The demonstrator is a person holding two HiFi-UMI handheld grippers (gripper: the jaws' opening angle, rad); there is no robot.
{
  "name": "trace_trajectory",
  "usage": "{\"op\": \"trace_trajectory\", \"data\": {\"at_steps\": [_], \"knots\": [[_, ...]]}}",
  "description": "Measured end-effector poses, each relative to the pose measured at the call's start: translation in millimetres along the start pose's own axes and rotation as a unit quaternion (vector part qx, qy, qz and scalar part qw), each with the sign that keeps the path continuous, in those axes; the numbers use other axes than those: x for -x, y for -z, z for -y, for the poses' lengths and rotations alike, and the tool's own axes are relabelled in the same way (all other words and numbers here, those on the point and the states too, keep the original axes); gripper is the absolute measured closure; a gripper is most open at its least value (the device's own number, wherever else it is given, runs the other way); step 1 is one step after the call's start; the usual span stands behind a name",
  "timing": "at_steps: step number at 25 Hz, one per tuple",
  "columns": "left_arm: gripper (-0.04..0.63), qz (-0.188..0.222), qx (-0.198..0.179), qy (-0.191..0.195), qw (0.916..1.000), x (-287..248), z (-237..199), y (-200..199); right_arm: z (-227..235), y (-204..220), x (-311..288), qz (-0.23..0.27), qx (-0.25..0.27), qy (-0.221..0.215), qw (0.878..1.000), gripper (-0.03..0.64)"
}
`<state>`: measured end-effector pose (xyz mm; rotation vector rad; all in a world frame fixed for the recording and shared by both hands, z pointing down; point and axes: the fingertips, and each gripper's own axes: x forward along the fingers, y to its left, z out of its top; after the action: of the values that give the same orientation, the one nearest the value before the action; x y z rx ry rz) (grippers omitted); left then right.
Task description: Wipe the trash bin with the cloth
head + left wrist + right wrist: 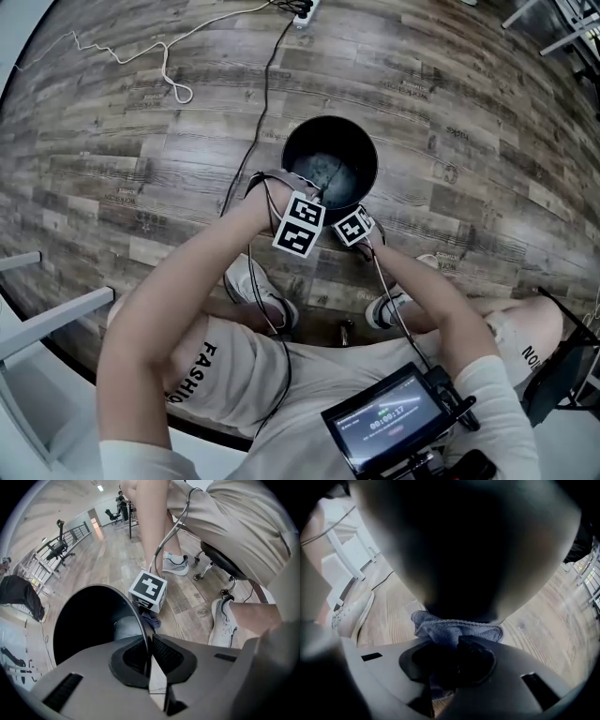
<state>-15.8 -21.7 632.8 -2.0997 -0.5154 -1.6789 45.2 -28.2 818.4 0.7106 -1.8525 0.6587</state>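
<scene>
1. On the wood-plank floor (pixel 450 112), directly ahead of the seated person's feet, stands the black round trash bin (pixel 352 141). It is upright with its mouth open to the head view, and a dull grey patch shows at its bottom.
2. At the bin's near rim, the left tool (pixel 149 656) has its jaws pressed together on the thin rim wall, one pad inside the bin and one outside. The dark interior fills the left of the left gripper view.
3. Just beside it, against the outside of the same near wall, the right tool (pixel 454 660) is clamped on a bunched grey-blue cloth (pixel 454 630). The cloth's folded edge sticks out past the jaw tips and lies up against the bin's dark outer wall, with floor planks showing on both sides.
4. Both tools point steeply down. Their marker cubes (pixel 300 223) sit side by side, almost touching, over the bin's near edge in the head view.
5. White sneakers (pixel 258 286) rest on the floor near the bin, one to each side of the tools.
6. A dark stool (pixel 227 564) on castors is under the person.
7. A black cable (pixel 266 94) runs across the floor from the bin's left side toward the top of the head view. A white cord (pixel 172 84) loops well apart to the left.
8. A small lit screen (pixel 384 420) sits in front of the person's torso at the bottom of the head view.
</scene>
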Motion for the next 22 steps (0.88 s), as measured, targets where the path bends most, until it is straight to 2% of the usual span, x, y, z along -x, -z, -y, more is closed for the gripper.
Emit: {"op": "trace_trajectory", "data": {"at_steps": [3,6,10,13,15,18,22], "knots": [[0.565,-0.005,0.007,-0.005,1.0000,-0.6,-0.5,1.6,-1.8,0.8,1.6,0.005,-0.010,0.005,1.000,0.541],[0.565,-0.012,0.025,-0.004,0.9996,-2.3,-1.0,0.5,-13.9,1.2,23.2,-0.006,-0.025,-0.027,0.999,0.540],[0.568,-0.011,0.097,0.007,0.9952,-3.2,-5.1,-10.9,-35.0,-16.1,79.3,0.034,0.000,-0.067,0.997,0.540],[0.568,-0.014,0.167,0.000,0.9859,-4.7,-11.1,-21.1,-43.9,-25.3,120.4,0.056,0.025,-0.085,0.994,0.540],[0.568,-0.008,0.198,-0.010,0.9802,-4.5,-14.2,-28.2,-45.0,-27.4,144.1,0.059,0.030,-0.092,0.994,0.540],[0.567,0.025,0.200,-0.013,0.9793,0.8,-15.3,-39.6,-44.7,-29.6,172.7,0.064,0.032,-0.096,0.993,0.540],[0.488,0.066,0.157,0.002,0.9854,16.8,-9.7,-40.2,-48.4,-47.9,200.8,0.088,0.026,-0.103,0.990,0.540]]}}
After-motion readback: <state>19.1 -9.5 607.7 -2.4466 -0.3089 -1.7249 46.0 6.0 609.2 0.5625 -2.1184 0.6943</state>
